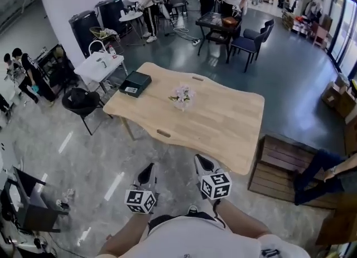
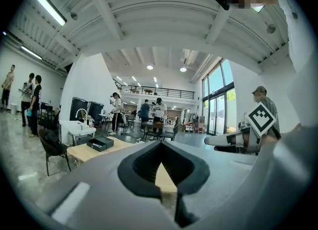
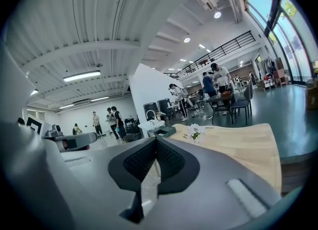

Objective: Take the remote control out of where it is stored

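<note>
Both grippers: my left gripper [image 1: 146, 174], right gripper [image 1: 204, 165] closed, empty.
Black box [image 1: 135, 83]: far left corner of table [image 1: 223, 123], well beyond them.
Near edge: just ahead; bare wood right.

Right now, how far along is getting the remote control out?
Nothing looks done: the flat black box sits untouched on the far left corner of the pale wooden table, no remote showing. In hand: nothing; the left gripper and right gripper are shut, empty, short of the table. Left: reach the box, probably the store, and lift the remote out.
</note>
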The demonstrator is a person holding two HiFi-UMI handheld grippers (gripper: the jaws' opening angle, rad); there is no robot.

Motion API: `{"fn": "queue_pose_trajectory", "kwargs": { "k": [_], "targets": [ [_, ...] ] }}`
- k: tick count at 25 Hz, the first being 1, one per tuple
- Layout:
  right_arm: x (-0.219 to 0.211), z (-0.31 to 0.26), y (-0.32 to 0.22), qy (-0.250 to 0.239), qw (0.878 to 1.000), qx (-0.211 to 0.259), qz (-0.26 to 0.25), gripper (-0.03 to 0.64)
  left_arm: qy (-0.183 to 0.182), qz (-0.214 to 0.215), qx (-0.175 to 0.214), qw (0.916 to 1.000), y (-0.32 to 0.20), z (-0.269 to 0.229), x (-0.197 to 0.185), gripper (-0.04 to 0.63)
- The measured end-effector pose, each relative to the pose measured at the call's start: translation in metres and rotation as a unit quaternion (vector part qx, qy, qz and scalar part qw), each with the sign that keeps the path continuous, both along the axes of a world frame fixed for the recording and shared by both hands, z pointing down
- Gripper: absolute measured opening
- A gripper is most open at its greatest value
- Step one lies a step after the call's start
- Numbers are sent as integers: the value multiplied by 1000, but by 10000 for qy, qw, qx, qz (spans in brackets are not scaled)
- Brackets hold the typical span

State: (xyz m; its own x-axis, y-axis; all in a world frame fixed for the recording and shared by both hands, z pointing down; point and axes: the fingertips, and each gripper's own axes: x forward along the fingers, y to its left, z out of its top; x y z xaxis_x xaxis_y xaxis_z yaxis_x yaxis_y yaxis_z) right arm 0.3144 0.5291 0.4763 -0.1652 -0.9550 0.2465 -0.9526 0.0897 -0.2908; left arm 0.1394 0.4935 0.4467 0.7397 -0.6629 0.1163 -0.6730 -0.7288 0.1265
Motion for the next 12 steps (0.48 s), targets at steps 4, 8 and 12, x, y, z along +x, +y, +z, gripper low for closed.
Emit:
{"fn": "queue_pose_trajectory", "kwargs": {
  "k": [4,8,12],
  "targets": [
    [1,2,-28,-28,9997,36,-235,26,-29,-293,-46,9996,-15,7,-6,0],
    [7,4,-51,-53,9995,47,-315,26,-30,-442,-16,9990,-33,7,-5,0],
    [10,8,-72,-39,9992,18,-386,26,40,-508,25,9987,-55,6,-1,0]
  ]
}}
